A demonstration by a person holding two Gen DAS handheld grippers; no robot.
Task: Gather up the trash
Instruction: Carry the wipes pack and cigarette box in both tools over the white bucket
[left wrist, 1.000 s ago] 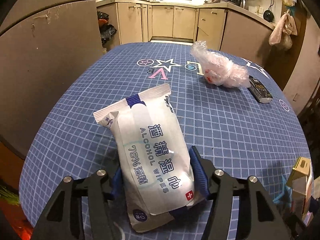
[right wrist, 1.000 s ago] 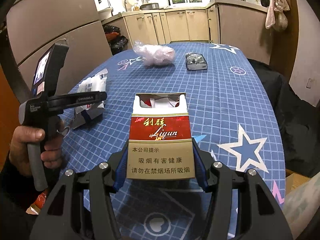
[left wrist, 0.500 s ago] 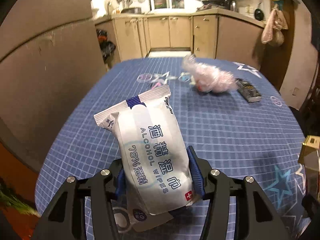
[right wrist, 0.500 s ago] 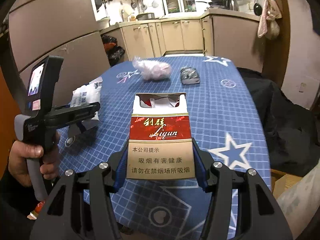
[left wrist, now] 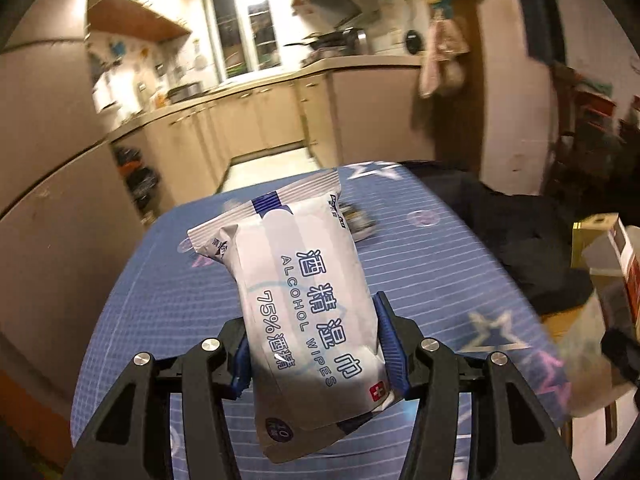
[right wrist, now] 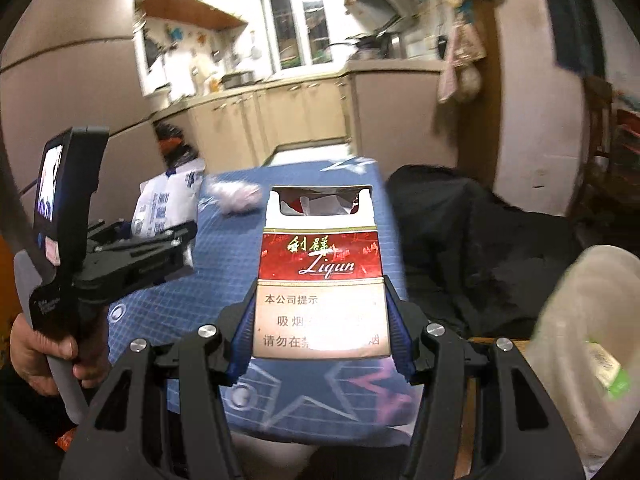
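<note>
Wipes pack [left wrist: 310, 312] pinched by left gripper [left wrist: 316, 354], cigarette box [right wrist: 320, 280] by right gripper [right wrist: 320, 344], above blue checked table [left wrist: 420, 280] facing kitchen cabinets [left wrist: 256, 120].

Wipes pack [left wrist: 308, 300]: white with blue print and a dark blue stripe. Cigarette box [right wrist: 322, 280]: white top, red band, pale beige lower panel. Tablecloth [left wrist: 432, 276]: blue, white grid, star motifs.
</note>
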